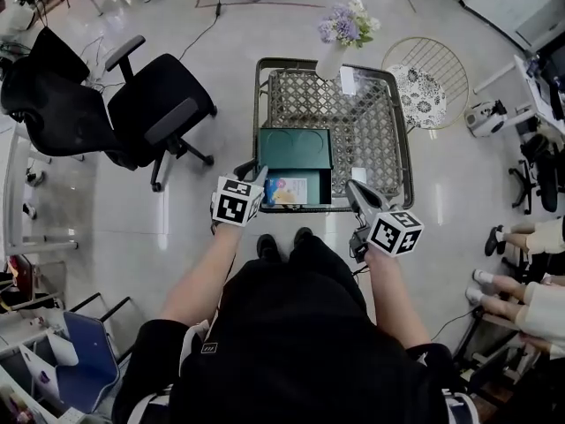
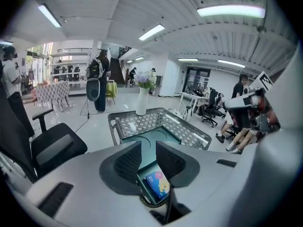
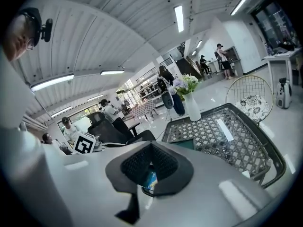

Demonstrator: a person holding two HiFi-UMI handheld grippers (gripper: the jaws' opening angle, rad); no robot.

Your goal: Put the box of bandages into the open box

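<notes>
The box of bandages (image 1: 287, 190), bright with a blue and yellow print, lies flat inside the open green box (image 1: 320, 188) at the near edge of the lattice-topped table (image 1: 371, 131). The green lid (image 1: 294, 148) lies open behind it. My left gripper (image 1: 259, 177) hovers at the green box's near left corner; in the left gripper view its jaws (image 2: 148, 148) stand apart with nothing between them, above the bandage box (image 2: 157, 183). My right gripper (image 1: 353, 186) sits just right of the green box, its jaws (image 3: 150, 148) together and holding nothing, the bandage box (image 3: 150, 181) showing below them.
A white vase of flowers (image 1: 344, 34) and a white strip (image 1: 348, 79) sit on the far part of the table. Black office chairs (image 1: 150, 104) stand at left, a round wire stool (image 1: 428, 78) at right. Seated people's legs (image 1: 521, 281) are at far right.
</notes>
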